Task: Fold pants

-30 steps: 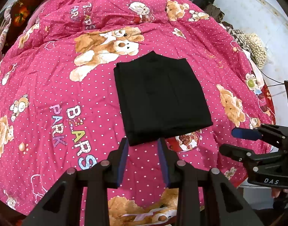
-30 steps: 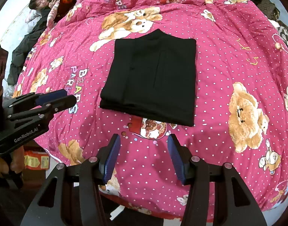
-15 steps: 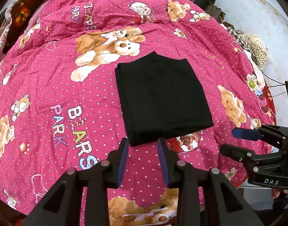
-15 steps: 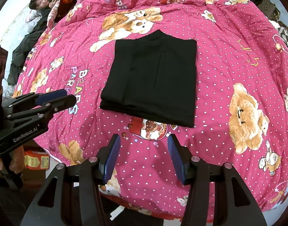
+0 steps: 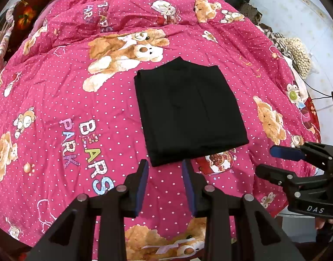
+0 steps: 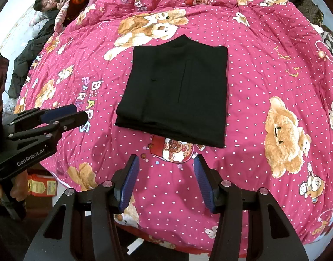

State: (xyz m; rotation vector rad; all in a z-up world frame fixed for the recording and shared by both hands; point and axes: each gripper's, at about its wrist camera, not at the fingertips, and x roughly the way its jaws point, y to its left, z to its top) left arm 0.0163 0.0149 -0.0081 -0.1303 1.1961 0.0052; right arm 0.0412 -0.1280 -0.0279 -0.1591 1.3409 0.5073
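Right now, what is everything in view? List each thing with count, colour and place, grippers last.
pants: one, black, folded into a flat rectangle, middle of the bed.
quilt: one, pink with white dots and teddy bears, covering the bed.
person: one, dark clothes, lying at the far left beside the bed.
carton: one, orange and yellow, on the floor at lower left.
sack of beans: one, pale, far right of the bed.
left gripper: black with blue pads, open, empty, near the pants' near edge.
right gripper: same colours, open, empty.
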